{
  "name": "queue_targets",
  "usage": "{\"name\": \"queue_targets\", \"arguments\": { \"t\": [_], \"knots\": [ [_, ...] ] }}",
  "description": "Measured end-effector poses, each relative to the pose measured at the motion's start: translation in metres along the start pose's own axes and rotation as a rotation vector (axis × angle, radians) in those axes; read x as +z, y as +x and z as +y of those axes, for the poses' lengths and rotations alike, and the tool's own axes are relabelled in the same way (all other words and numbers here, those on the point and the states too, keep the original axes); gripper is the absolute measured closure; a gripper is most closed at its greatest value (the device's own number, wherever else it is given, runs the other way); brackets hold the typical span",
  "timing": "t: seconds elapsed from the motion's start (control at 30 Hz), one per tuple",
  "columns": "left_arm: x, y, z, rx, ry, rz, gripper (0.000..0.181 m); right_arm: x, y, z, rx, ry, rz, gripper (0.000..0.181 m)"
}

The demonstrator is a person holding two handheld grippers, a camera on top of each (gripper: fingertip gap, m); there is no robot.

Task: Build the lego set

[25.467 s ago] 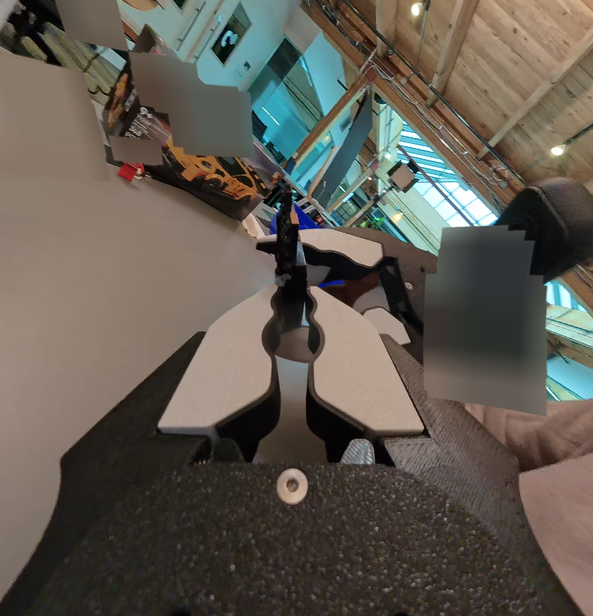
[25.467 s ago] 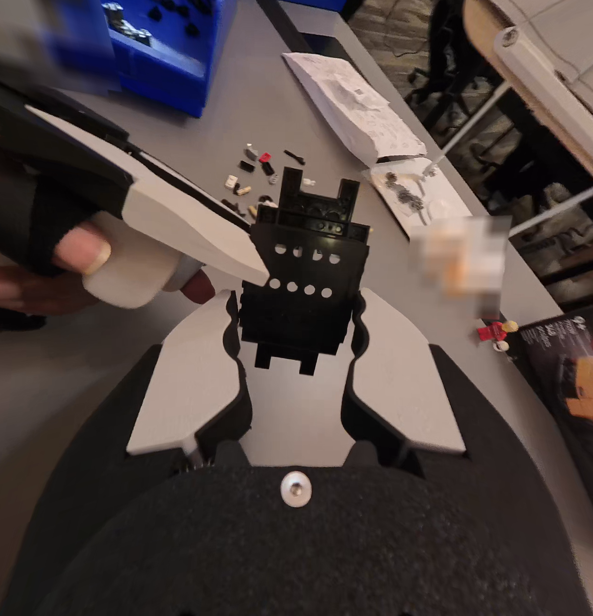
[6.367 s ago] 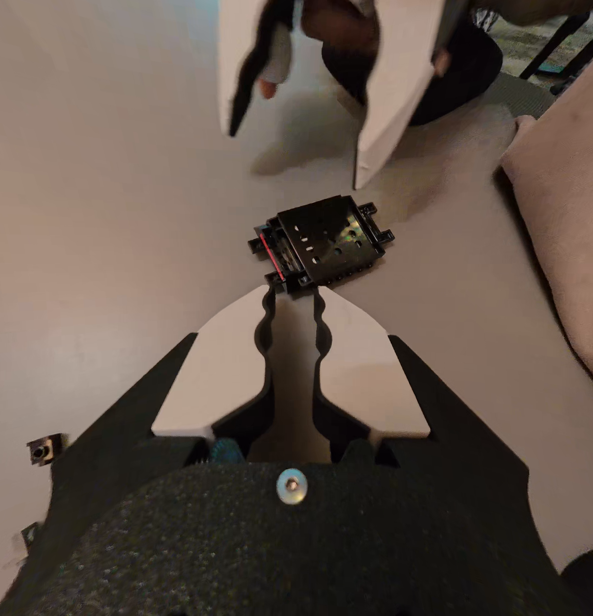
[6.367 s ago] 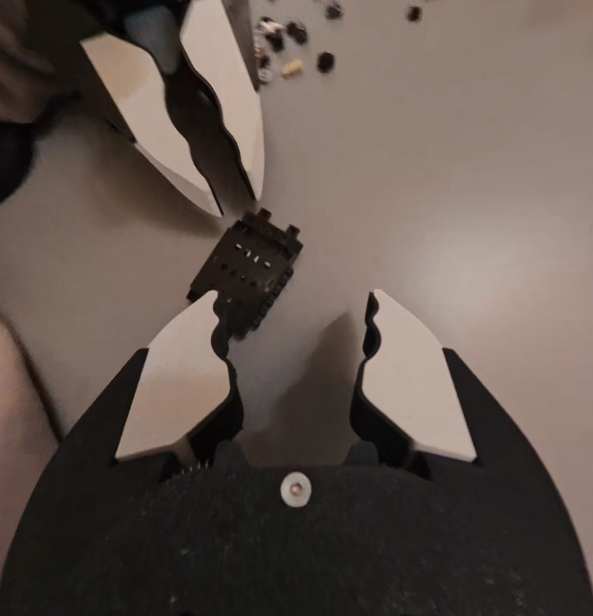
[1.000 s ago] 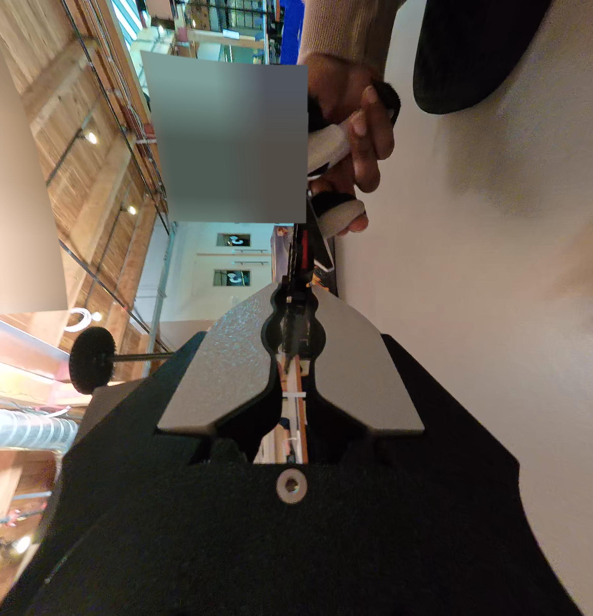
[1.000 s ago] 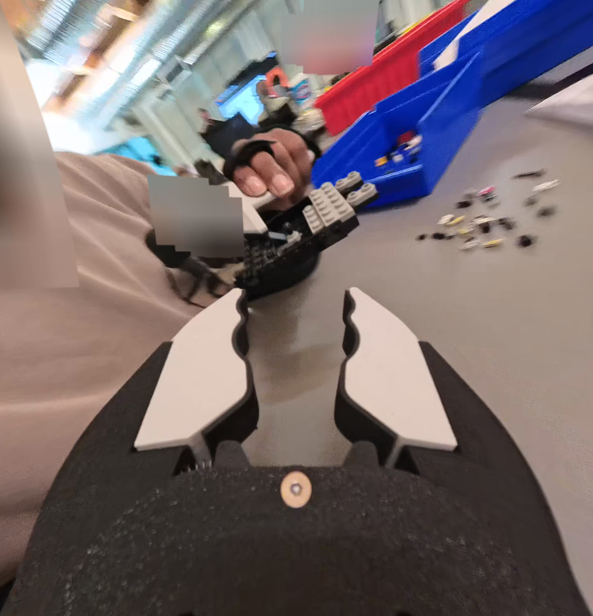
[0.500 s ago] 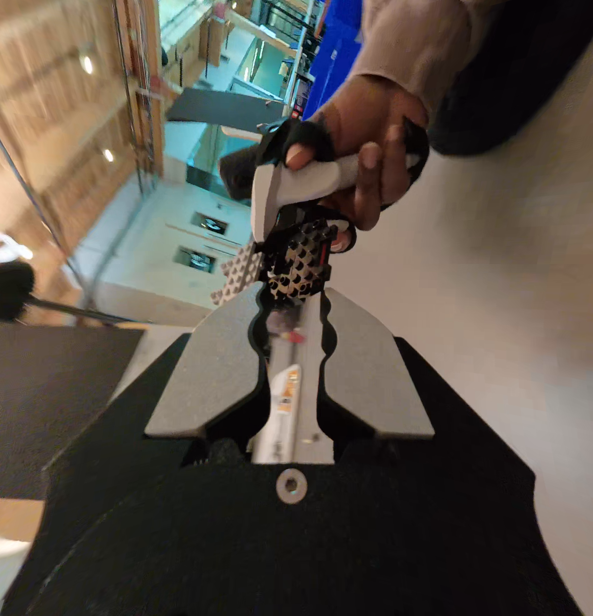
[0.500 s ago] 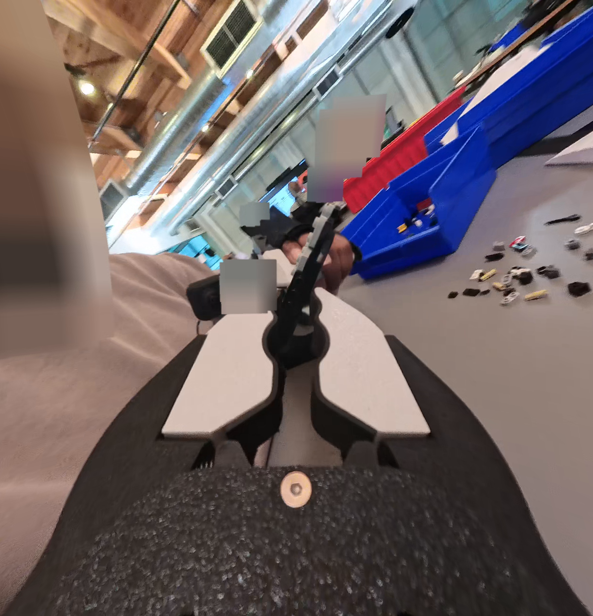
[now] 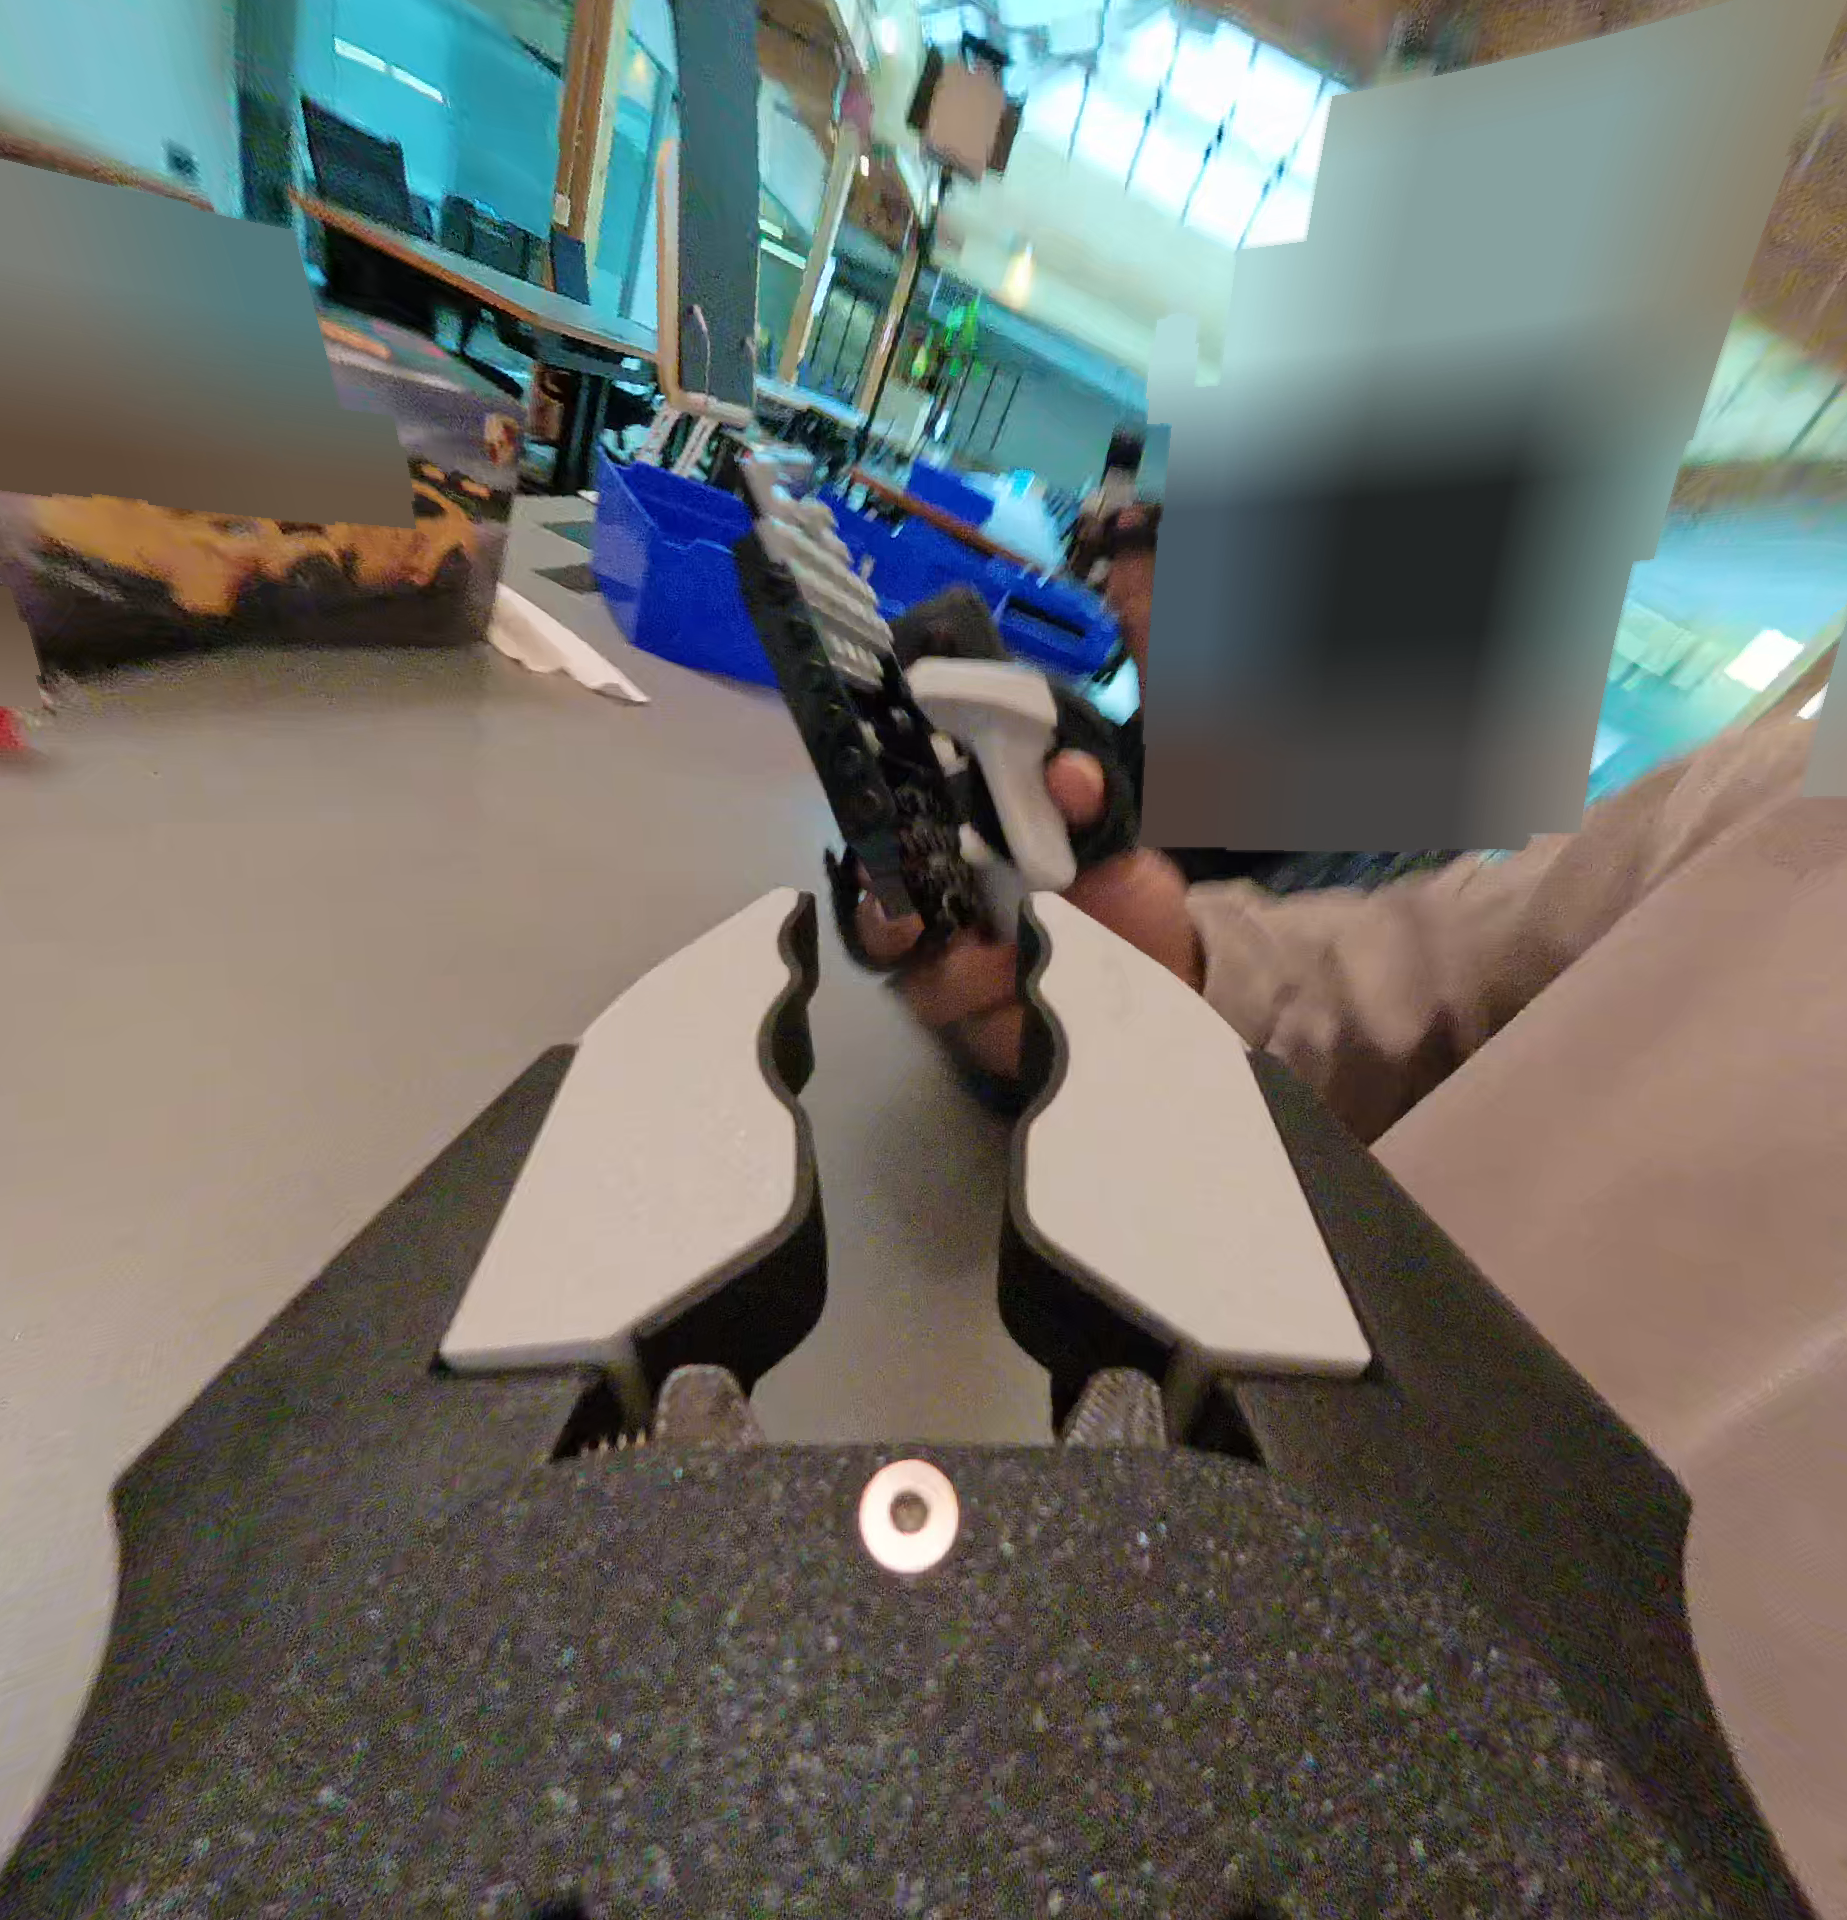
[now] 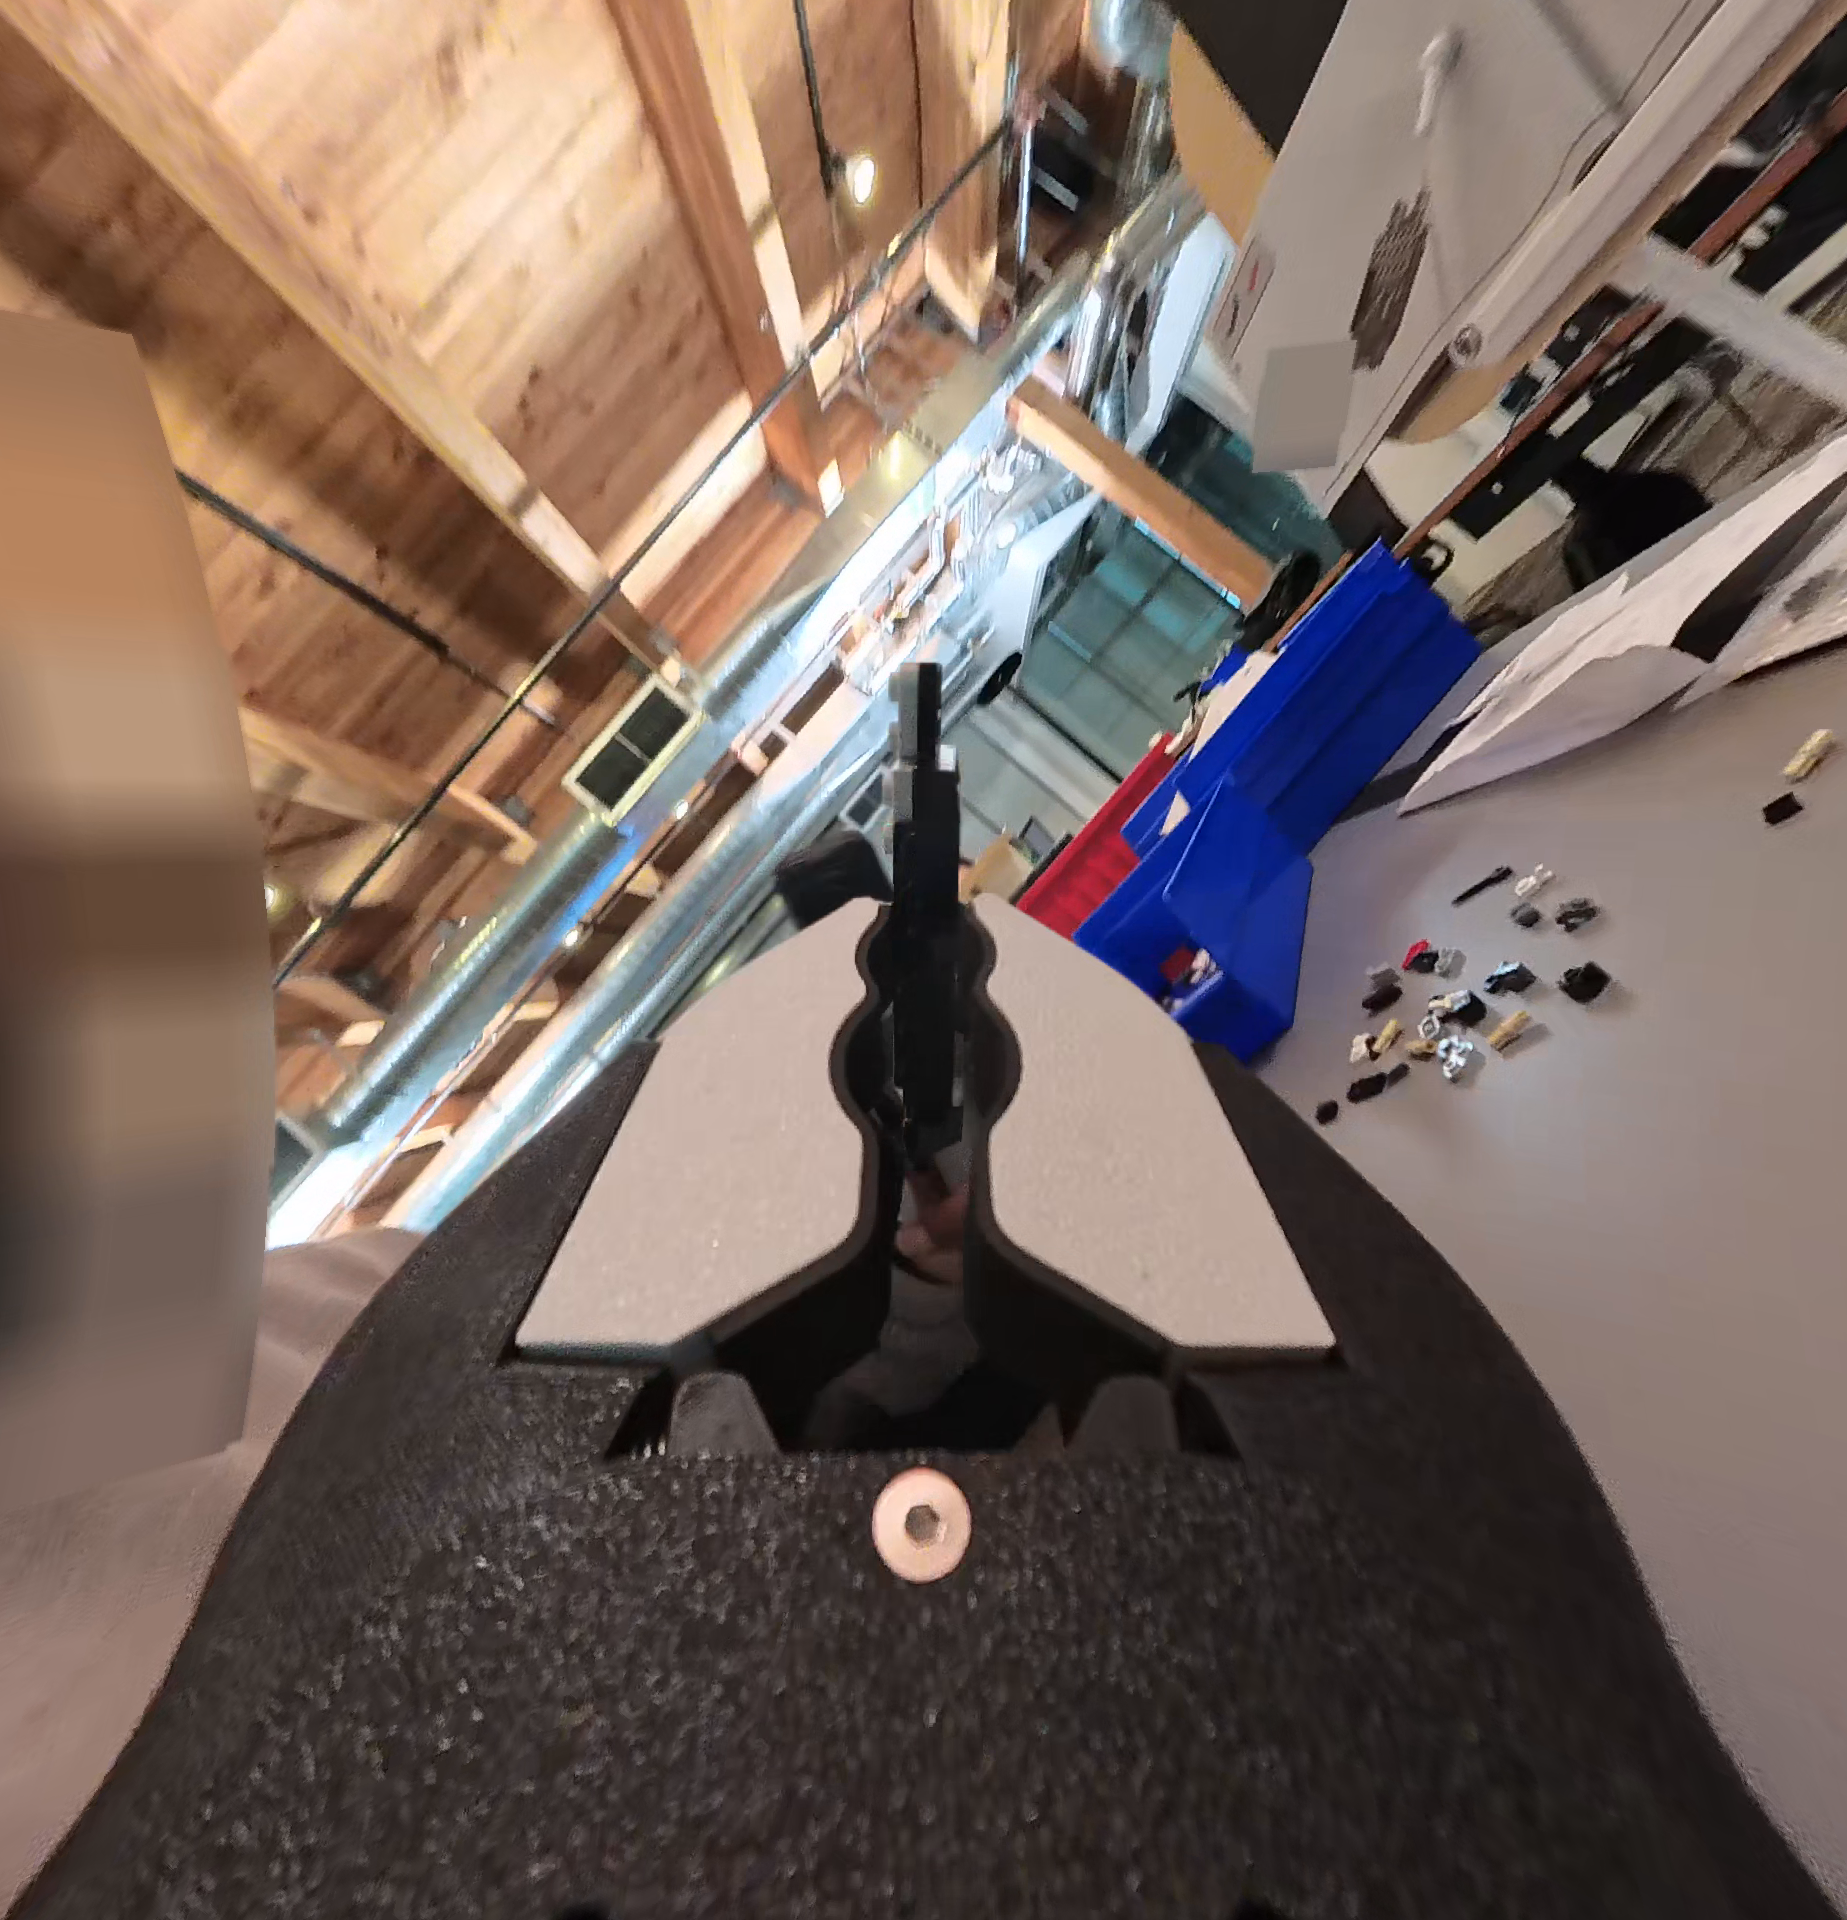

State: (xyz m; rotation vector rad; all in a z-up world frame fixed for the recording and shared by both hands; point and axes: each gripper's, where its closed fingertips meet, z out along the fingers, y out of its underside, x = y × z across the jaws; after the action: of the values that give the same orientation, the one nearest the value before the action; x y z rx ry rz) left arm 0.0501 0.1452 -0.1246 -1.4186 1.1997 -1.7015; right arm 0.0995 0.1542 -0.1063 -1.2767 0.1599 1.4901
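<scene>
My right tongs [image 10: 924, 914] clamp the black lego assembly [image 10: 924, 997] edge-on, lifted above the grey table [image 10: 1625, 1195]. My left tongs [image 9: 914, 914] gape empty just beside it. Loose pieces [image 10: 1449, 1013] scattered near blue bins [image 10: 1241, 914].

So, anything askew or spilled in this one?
Nothing spilled. The black lego assembly is held edge-on in the shut right gripper, off the table; loose pieces lie grouped beside the blue bin.
</scene>
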Motion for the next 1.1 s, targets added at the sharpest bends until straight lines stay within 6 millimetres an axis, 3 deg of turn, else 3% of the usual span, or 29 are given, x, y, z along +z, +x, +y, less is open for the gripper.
{"name": "queue_targets", "arguments": {
  "t": [0.1, 0.17, 0.27, 0.43, 0.53, 0.6, 0.77, 0.83, 0.97, 1.1],
  "knots": [
    [0.008, -0.002, -0.009, -0.281, 0.061, 0.098, 0.151, 0.001, -0.001, -0.004, -0.015, 0.085, 0.029, 0.171],
    [0.014, -0.002, -0.007, -0.364, 0.061, 0.137, 0.154, 0.001, -0.002, -0.007, -0.037, 0.123, 0.045, 0.171],
    [0.021, -0.003, -0.006, -0.405, 0.059, 0.146, 0.17, 0.001, -0.006, -0.006, -0.108, 0.147, 0.063, 0.17],
    [0.022, 0.001, -0.008, -0.367, -0.001, 0.143, 0.168, -0.001, -0.01, -0.006, -0.204, 0.146, 0.077, 0.17],
    [0.017, 0.005, -0.006, -0.37, -0.065, 0.178, 0.168, -0.002, -0.013, 0.001, -0.303, 0.054, 0.091, 0.169],
    [0.01, 0.007, -0.003, -0.402, -0.131, 0.234, 0.169, -0.007, -0.014, 0.004, -0.459, -0.06, 0.129, 0.158],
    [-0.008, 0.002, 0.015, -0.484, -0.319, 0.295, 0.169, -0.023, -0.013, 0.006, -1.108, -0.58, 0.212, 0.129],
    [-0.008, -0.004, 0.025, -0.506, -0.381, 0.27, 0.169, -0.025, -0.007, 0.011, -1.281, -0.8, 0.182, 0.117],
    [-0.005, -0.012, 0.043, -0.546, -0.493, 0.239, 0.169, -0.027, 0.016, 0.031, -1.52, -1.216, 0.062, 0.108],
    [-0.002, -0.014, 0.054, -0.556, -0.583, 0.21, 0.169, -0.031, 0.04, 0.053, -1.582, -1.485, -0.06, 0.102]
  ]
}}
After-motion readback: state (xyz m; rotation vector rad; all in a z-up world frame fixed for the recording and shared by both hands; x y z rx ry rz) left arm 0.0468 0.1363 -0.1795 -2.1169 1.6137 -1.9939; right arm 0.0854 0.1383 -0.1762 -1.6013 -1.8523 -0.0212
